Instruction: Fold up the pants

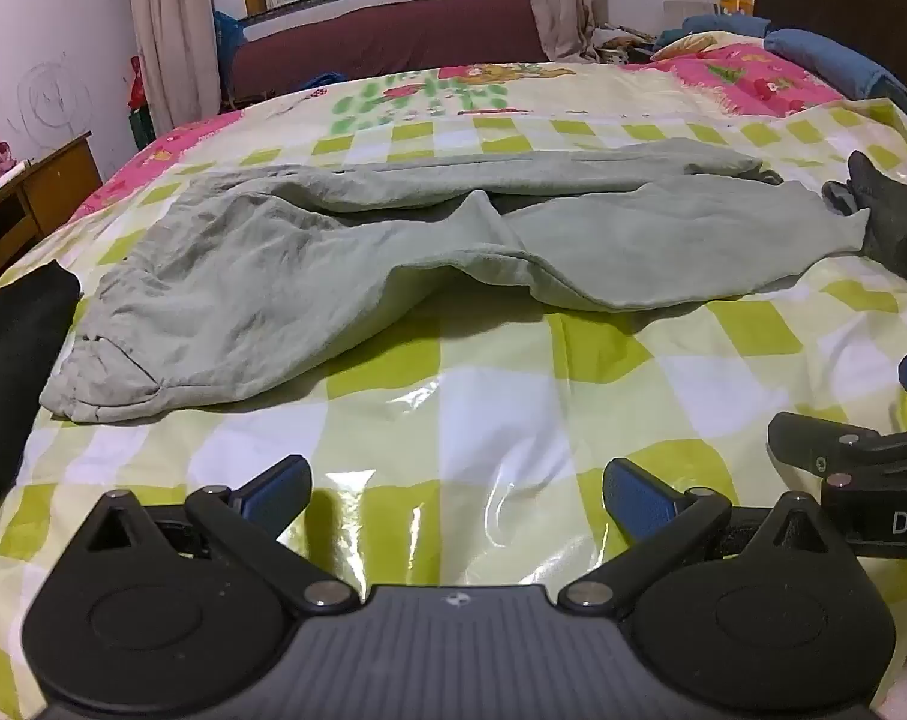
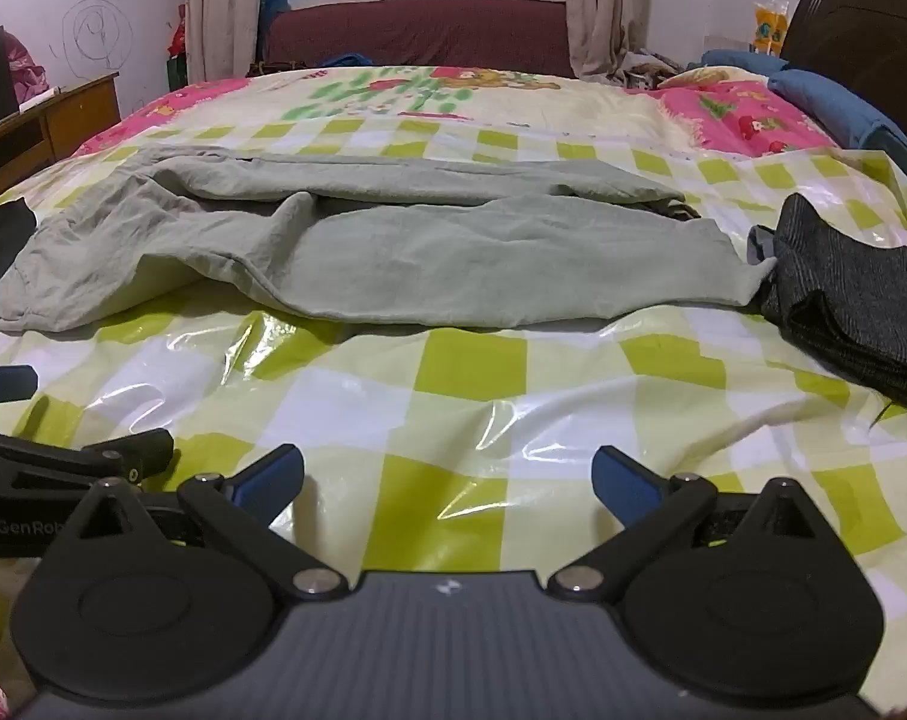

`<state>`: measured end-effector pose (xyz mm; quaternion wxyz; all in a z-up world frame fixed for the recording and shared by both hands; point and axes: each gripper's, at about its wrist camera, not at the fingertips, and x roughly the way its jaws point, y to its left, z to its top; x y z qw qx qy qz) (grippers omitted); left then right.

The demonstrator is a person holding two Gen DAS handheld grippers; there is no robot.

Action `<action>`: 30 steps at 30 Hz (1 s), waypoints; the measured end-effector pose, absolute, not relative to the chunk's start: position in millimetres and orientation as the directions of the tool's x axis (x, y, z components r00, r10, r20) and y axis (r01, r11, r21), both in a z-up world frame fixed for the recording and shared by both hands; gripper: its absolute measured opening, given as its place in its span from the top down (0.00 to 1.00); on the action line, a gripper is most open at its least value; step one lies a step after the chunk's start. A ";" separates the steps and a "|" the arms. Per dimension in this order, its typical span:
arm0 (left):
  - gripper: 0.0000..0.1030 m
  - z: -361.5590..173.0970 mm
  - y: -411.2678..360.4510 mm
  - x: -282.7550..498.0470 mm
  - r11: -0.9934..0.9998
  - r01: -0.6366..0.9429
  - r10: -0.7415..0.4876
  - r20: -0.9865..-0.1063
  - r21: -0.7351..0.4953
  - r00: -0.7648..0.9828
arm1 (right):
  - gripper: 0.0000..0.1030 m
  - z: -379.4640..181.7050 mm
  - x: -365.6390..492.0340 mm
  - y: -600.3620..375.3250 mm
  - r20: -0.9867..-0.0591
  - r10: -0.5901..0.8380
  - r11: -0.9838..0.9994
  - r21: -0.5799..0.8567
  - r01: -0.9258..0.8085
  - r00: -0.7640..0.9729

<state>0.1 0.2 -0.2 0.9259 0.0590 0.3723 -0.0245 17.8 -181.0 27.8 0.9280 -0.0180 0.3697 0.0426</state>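
Note:
Pale green pants (image 1: 345, 252) lie crumpled across the bed, waistband at the left and legs running right; in the right wrist view the pants (image 2: 393, 252) span the middle. My left gripper (image 1: 456, 495) hovers open over the shiny checked sheet (image 1: 483, 408), short of the pants, with nothing between its blue pads. My right gripper (image 2: 447, 480) is likewise open and empty, on the near side of the pants. Each gripper shows at the other view's edge: the right gripper (image 1: 861, 414) at the far right of the left wrist view, the left gripper (image 2: 57, 420) at the far left of the right wrist view.
A dark grey garment (image 2: 849, 312) lies at the right end of the pants, touching the leg hems. A black cloth (image 1: 15, 348) sits at the left by the waistband. Blue pillows (image 2: 843, 102) and a dark headboard (image 2: 873, 36) are at the far right; a wooden cabinet (image 1: 27, 204) stands left of the bed.

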 end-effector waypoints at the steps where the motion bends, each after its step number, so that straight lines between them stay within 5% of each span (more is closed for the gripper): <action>1: 0.00 -0.4 0.4 0.3 0.992 0.090 -0.003 -0.693 0.089 0.721 | 0.01 27.7 17.7 -180.8 -0.688 0.066 0.996 -0.002 -0.093 0.723; 10: 0.00 4.9 5.5 -2.5 0.991 0.096 -0.009 -0.676 0.091 0.737 | 0.02 35.7 21.2 -176.0 -0.684 0.093 0.992 -0.002 -0.129 0.723; 18: 0.00 24.4 69.2 24.3 0.986 -0.008 0.109 -0.608 0.166 0.786 | 0.02 59.4 51.4 -136.1 -0.649 0.189 0.960 -0.036 -0.278 0.737; 25: 0.00 14.6 135.5 48.1 0.972 -0.047 0.192 -0.657 0.231 0.729 | 0.03 64.8 80.4 -71.9 -0.609 0.294 0.861 -0.166 -0.481 0.736; 30: 0.00 2.4 153.1 67.9 0.962 -0.011 0.194 -0.650 0.274 0.735 | 0.21 49.2 98.4 -27.1 -0.646 0.352 0.755 -0.231 -0.613 0.677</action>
